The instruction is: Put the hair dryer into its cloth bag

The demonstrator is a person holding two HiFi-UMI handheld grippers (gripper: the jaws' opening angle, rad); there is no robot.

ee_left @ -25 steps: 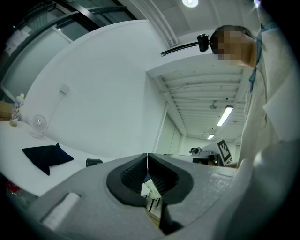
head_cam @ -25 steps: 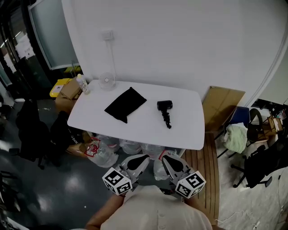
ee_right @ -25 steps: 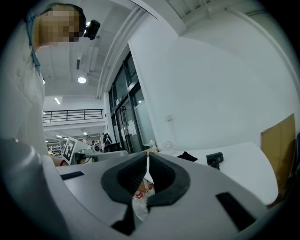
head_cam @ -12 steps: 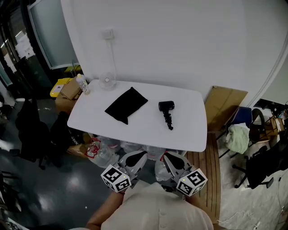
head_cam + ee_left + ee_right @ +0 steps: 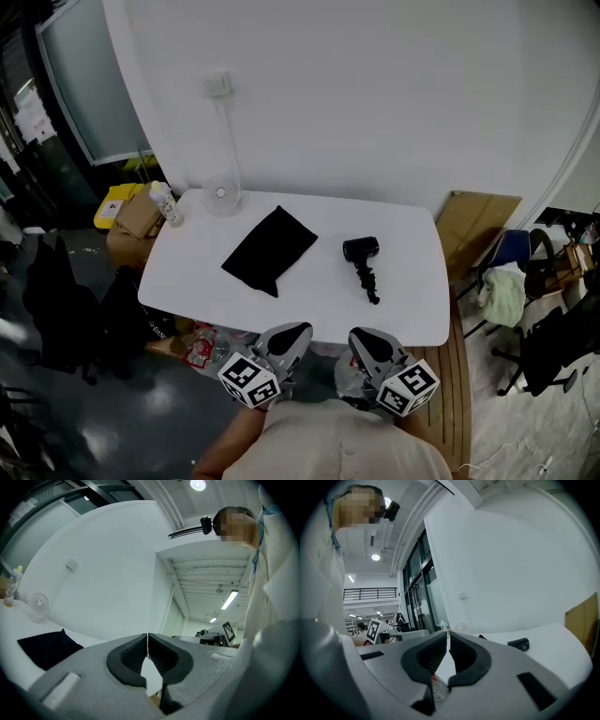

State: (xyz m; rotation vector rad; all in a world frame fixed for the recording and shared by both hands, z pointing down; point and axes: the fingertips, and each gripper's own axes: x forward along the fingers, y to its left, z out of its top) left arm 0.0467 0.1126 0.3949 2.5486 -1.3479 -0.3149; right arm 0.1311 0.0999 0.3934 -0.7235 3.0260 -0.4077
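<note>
I have the white table point(image 5: 412, 291) in front of me in the head view. At its far left corner stands a small bottle point(image 5: 167, 202), and just beside it a little clear desk fan point(image 5: 221, 195). The black cloth bag point(image 5: 270, 249) lies flat on the table left of the middle, one corner pointing toward the wall.

My left hand-held gripper point(image 5: 292, 332) sits at the near edge of the table, in line with the bag but well short of it. Its own view shows the jaws pressed together with nothing between them.

The hair dryer point(image 5: 362, 251) lies right of the middle, well apart from the bag. Its barrel is toward the wall, and a dark part trails toward the near edge.

My right hand-held gripper point(image 5: 357, 335) is level with the left one, near the table edge in front of the dryer. Its jaws are also pressed together and empty.

Past the table's right end, a brown cardboard sheet point(image 5: 478, 220) leans by the wall.
</note>
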